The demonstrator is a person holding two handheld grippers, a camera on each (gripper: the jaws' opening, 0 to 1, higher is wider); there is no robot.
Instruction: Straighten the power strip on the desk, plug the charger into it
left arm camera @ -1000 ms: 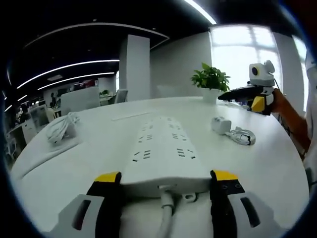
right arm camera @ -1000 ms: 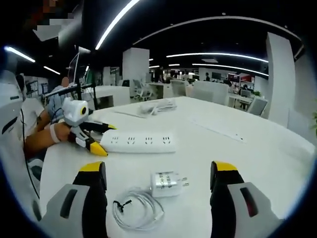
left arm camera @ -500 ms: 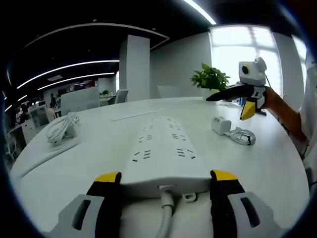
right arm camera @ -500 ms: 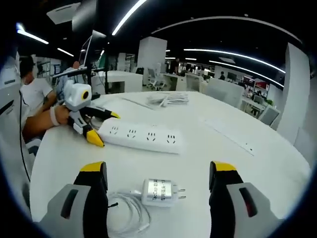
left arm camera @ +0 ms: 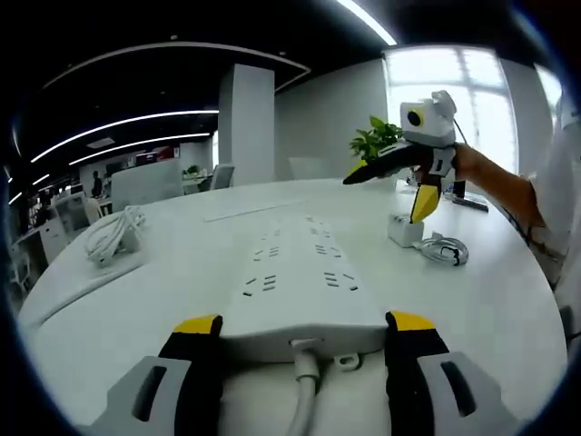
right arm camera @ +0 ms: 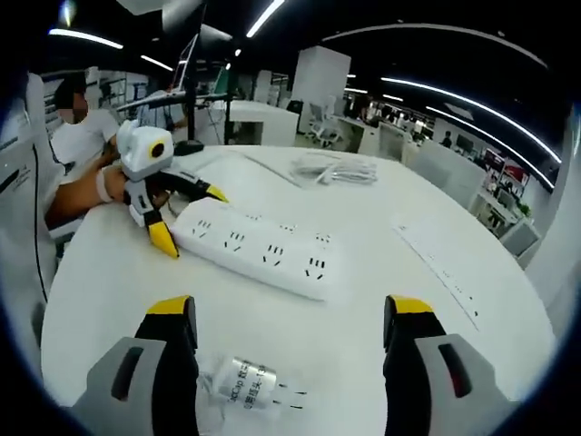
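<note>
In the left gripper view, the left gripper [left arm camera: 303, 341] stays as before, its 2 jaws spread wide around the cord end of the power strip [left arm camera: 295, 282] on the white desk [left arm camera: 163, 272], flanking it without squeezing. To the right, the right gripper [left arm camera: 399, 186] has swung left and now hangs open-jawed, holding nothing, above the charger [left arm camera: 405, 229]. In the right gripper view, the charger [right arm camera: 247, 386] has slid closer between its jaws.

Bright window [left arm camera: 449, 95] glare, ceiling strip lights [right arm camera: 472, 91], sharp centre, fisheye-bent edges.
</note>
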